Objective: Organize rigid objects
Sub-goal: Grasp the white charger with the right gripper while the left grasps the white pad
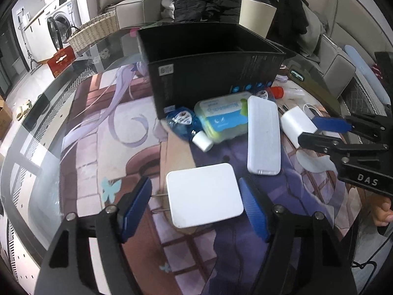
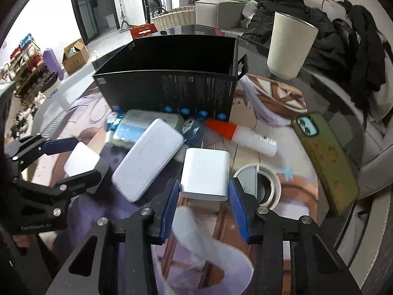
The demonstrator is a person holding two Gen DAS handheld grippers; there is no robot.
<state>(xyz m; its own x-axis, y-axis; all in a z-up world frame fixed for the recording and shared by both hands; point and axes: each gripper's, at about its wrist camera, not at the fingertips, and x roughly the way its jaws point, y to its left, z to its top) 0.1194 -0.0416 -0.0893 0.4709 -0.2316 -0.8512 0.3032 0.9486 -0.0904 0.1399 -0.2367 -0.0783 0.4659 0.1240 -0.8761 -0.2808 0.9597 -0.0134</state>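
A square white charger lies flat on the printed mat, its prongs pointing left. My left gripper straddles it and is open: the right pad sits at its edge, while the left pad stands off beside the prongs. A smaller white charger lies prongs-forward between the blue pads of my right gripper, which press on its two sides. A white power bank lies between the two chargers. Behind them stands an open black box.
Against the box lie a blue bottle, a green-blue pack and an orange-capped white bottle. A phone in a green case, a tape roll and a beige cup are on the right.
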